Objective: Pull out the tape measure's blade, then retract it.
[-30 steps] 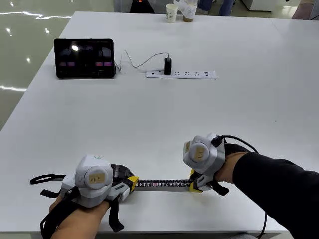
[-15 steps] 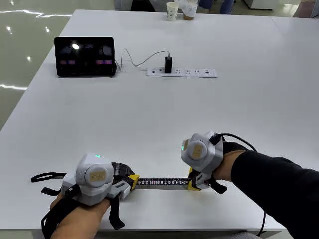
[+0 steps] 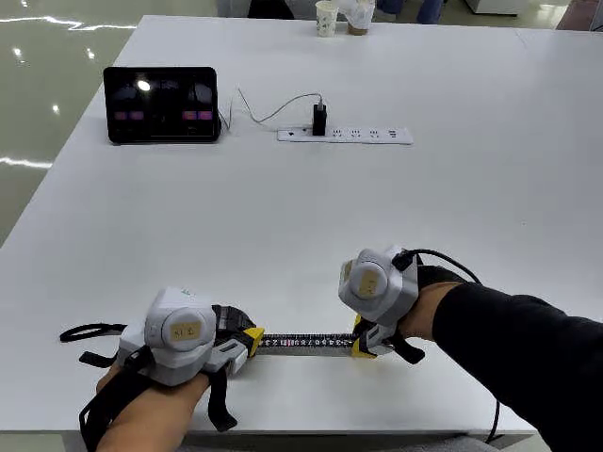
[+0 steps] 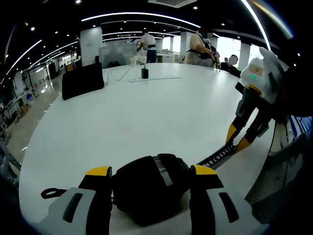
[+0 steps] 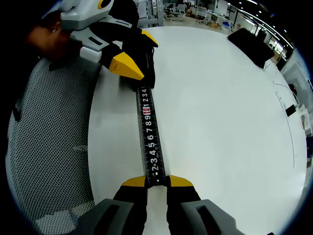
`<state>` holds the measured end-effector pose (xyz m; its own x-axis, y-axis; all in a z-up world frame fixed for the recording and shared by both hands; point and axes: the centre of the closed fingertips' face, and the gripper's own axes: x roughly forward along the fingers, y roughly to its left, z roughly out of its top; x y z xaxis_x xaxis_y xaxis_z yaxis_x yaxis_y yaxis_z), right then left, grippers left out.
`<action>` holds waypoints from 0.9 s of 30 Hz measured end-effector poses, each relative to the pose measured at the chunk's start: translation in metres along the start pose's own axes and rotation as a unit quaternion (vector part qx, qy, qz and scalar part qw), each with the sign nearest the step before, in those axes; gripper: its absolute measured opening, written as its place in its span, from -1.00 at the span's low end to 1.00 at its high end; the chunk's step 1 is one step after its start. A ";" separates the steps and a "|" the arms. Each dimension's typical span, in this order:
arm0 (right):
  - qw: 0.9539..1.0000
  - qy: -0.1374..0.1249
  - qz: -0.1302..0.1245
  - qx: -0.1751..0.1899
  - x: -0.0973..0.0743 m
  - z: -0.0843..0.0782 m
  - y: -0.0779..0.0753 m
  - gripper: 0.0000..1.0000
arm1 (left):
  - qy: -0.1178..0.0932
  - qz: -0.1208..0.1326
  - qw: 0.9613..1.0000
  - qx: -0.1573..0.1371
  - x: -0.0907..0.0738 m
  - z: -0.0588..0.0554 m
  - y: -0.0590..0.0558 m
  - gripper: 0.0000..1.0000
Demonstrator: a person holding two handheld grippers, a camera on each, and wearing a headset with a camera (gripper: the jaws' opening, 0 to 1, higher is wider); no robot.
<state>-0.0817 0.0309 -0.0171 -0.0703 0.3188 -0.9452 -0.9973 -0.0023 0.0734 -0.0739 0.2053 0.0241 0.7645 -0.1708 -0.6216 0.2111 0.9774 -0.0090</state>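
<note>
Lower frame: left tongs [image 3: 243,347] clamp the rounded black tape-measure case [image 4: 151,191]; right tongs [image 5: 156,182] pinch the extended black numbered blade [image 5: 148,128] at its tip.

The head view looks down from above the white table's [image 3: 283,217] near edge, facing 12 o'clock. The left gripper view sits low, tight behind the tape measure case [image 4: 149,188], with the right gripper [image 4: 237,142] at 2 o'clock. The right gripper view looks back along the blade [image 5: 149,137] toward the left gripper [image 5: 138,51] at 11 o'clock. All three share the blade.
</note>
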 end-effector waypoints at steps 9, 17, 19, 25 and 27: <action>1.000 -0.001 0.001 -0.004 0.001 0.004 0.000 -0.78 | 0.000 0.000 1.000 0.000 0.000 0.000 0.000 0.18; 1.000 -0.010 0.005 -0.001 0.003 0.008 0.000 -0.78 | 0.000 0.000 1.000 0.000 -0.001 0.000 0.000 0.18; 1.000 -0.009 0.005 -0.003 0.003 0.009 0.000 -0.78 | 0.000 0.000 1.000 0.000 -0.001 0.000 0.000 0.18; 1.000 -0.007 0.004 -0.010 0.004 0.011 0.000 -0.78 | 0.000 0.000 1.000 0.000 -0.001 0.000 0.000 0.18; 1.000 -0.007 0.004 -0.009 0.004 0.012 0.000 -0.78 | 0.000 0.000 1.000 0.000 -0.001 0.000 0.000 0.18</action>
<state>-0.0818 0.0434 -0.0172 -0.0780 0.3318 -0.9401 -0.9969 -0.0228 0.0747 -0.0749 0.2053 0.0243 0.7646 -0.1707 -0.6214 0.2110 0.9774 -0.0089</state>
